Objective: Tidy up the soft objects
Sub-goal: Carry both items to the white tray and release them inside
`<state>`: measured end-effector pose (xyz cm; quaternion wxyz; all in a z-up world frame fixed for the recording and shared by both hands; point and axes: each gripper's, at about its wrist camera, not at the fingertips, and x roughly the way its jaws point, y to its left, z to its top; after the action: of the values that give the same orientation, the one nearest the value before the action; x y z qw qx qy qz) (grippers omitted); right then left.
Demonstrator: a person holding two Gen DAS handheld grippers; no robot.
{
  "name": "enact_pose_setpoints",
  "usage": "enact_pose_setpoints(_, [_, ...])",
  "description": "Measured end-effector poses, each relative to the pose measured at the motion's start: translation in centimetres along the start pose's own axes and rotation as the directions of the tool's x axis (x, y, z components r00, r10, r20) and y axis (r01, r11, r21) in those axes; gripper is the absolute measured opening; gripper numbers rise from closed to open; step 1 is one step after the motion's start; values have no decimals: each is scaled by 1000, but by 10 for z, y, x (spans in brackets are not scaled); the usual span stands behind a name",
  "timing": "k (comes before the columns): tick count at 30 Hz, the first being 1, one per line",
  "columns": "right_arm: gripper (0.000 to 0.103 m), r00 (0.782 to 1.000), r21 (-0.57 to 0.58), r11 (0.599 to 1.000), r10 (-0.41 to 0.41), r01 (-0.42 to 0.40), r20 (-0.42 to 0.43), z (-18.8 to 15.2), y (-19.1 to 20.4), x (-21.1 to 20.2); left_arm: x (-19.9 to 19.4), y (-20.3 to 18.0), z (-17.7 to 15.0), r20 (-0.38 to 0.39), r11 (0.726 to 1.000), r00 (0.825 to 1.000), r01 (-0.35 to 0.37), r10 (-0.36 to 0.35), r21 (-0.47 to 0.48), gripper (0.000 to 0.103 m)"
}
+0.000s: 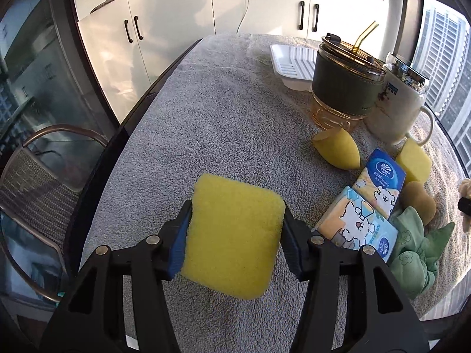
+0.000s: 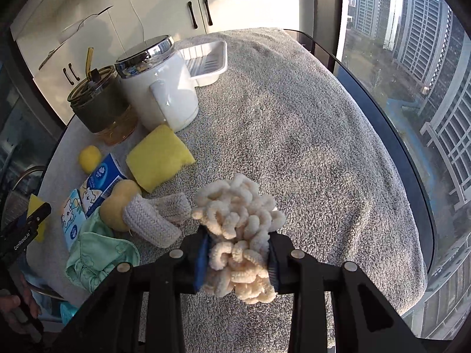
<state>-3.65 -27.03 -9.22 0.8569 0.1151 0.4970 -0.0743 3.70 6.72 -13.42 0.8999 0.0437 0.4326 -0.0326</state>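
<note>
My left gripper is shut on a flat yellow sponge and holds it above the grey towel. My right gripper is shut on a cream chenille cloth above the towel. A second yellow sponge lies by the white mug. A yellow egg-shaped sponge, two tissue packs, a green cloth, a tan puff and a grey knitted piece lie in a cluster.
A glass cup with a dark sleeve and straw stands by the mug. A white ribbed tray sits at the far edge. White cabinets stand behind. A chair is left of the table. A window is on the right.
</note>
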Motion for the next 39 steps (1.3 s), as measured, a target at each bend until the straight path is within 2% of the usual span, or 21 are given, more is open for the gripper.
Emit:
enact_pose_setpoints(9, [36, 995, 113, 990, -92, 89, 25, 45, -33, 18, 24, 26, 31, 14, 997, 998, -59, 60, -50, 52])
enact_pose_setpoints(15, [36, 988, 133, 981, -151, 144, 41, 75, -50, 30, 41, 35, 51, 19, 994, 996, -87, 88, -66, 52])
enact_pose_setpoints(20, [36, 983, 128, 978, -174, 166, 54, 95, -57, 39, 52, 42, 72, 32, 992, 995, -91, 94, -84, 52])
enact_pose_setpoints(23, [36, 981, 114, 977, -186, 178, 63, 110, -58, 45, 61, 46, 91, 60, 991, 991, -116, 120, -72, 52])
enact_pose_setpoints(28, [36, 971, 76, 972, -227, 222, 74, 145, -58, 64, 85, 52, 130, 97, 989, 985, -141, 145, -51, 52])
enact_pose_setpoints(33, [36, 971, 71, 973, -224, 219, 85, 177, -61, 79, 107, 52, 159, 112, 986, 980, -160, 163, -39, 52])
enact_pose_setpoints(37, [36, 972, 54, 976, -217, 213, 93, 204, -59, 91, 124, 45, 182, 131, 988, 980, -151, 153, -21, 52])
enact_pose_setpoints(39, [36, 972, 44, 977, -214, 210, 95, 217, -55, 98, 131, 38, 194, 137, 992, 983, -125, 125, -8, 52])
